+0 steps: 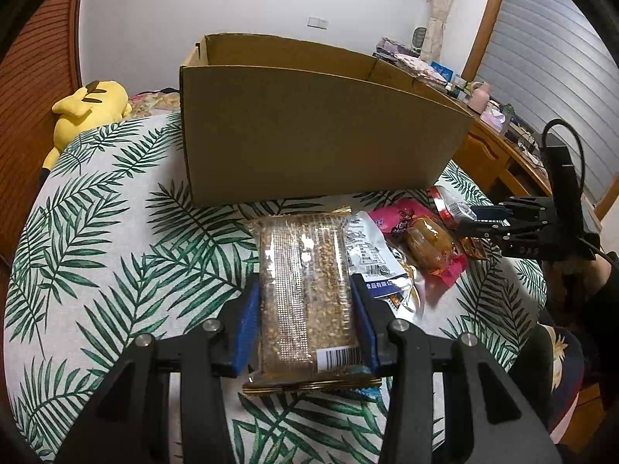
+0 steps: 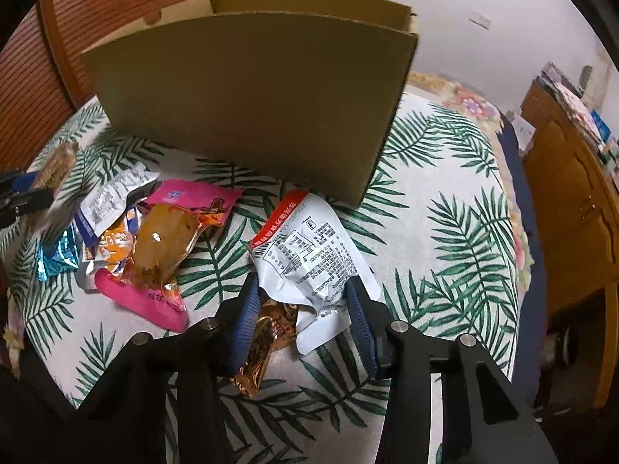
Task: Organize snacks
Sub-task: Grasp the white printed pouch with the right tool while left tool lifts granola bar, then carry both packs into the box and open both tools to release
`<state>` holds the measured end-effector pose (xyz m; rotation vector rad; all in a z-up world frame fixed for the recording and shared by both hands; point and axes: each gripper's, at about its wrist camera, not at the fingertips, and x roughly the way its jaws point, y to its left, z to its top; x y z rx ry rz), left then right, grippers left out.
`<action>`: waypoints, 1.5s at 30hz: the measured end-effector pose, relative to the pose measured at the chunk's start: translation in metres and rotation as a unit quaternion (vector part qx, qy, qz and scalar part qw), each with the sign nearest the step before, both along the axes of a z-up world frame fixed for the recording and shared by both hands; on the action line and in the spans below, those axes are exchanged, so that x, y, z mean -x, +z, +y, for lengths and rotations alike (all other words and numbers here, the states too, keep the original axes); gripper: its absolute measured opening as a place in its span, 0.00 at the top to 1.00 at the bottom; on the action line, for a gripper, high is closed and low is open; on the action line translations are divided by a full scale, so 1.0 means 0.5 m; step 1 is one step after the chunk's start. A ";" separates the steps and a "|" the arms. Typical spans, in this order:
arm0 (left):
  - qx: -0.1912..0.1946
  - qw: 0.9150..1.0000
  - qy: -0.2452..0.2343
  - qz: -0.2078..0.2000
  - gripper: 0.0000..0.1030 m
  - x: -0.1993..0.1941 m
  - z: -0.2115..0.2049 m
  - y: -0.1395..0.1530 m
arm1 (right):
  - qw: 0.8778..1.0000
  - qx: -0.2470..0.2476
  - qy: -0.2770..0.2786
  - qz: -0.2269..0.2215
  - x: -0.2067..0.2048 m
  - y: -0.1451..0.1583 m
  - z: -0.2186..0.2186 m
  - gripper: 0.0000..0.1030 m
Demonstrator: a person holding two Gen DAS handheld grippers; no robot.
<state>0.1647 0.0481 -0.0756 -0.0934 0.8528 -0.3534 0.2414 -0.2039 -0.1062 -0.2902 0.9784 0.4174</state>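
A clear-wrapped grain bar (image 1: 305, 255) sits lengthwise between the blue pads of my left gripper (image 1: 305, 286), which is shut on it, just above the leaf-print cloth (image 1: 116, 232). Straight ahead stands an open cardboard box (image 1: 309, 135). In the right wrist view my right gripper (image 2: 303, 284) is shut on a crumpled white and red packet (image 2: 309, 243), both pads touching its sides, with a golden packet (image 2: 267, 332) lying under it. The box (image 2: 251, 108) stands beyond. The right gripper (image 1: 470, 218) shows at the right of the left wrist view, the left gripper (image 2: 23, 197) at the far left of the right wrist view.
Loose snacks lie in front of the box: a pink packet with a brown piece (image 2: 170, 247), a white and blue packet (image 1: 371, 255), a teal wrapper (image 2: 58, 255). A yellow plush toy (image 1: 89, 108) lies at the back left. A cluttered wooden desk (image 1: 487, 143) stands right.
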 end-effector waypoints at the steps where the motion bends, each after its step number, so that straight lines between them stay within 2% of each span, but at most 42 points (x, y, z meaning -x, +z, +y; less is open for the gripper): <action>1: 0.000 1.000 -0.001 0.000 0.58 0.000 -0.001 0.000 | 1.000 -0.005 0.000 -0.003 0.003 0.003 -0.004 0.57; 10: 0.000 1.000 -0.010 -0.012 0.58 0.010 -0.024 0.023 | 0.999 -0.034 -0.006 -0.035 0.038 0.049 -0.007 0.57; 19: 0.009 0.998 -0.021 -0.052 0.58 -0.001 -0.038 0.095 | 0.995 -0.060 -0.002 -0.081 0.068 0.135 0.011 0.56; 28: 0.013 0.995 -0.028 -0.097 0.58 -0.046 -0.042 0.179 | 0.989 -0.067 0.027 -0.132 0.084 0.227 0.052 0.56; 36: 0.006 0.991 -0.024 -0.128 0.58 -0.108 -0.036 0.234 | 0.984 -0.063 0.046 -0.163 0.050 0.278 0.081 0.55; 45: -0.003 0.991 -0.018 -0.130 0.58 -0.189 -0.024 0.242 | 0.982 -0.057 0.052 -0.175 -0.018 0.293 0.105 0.55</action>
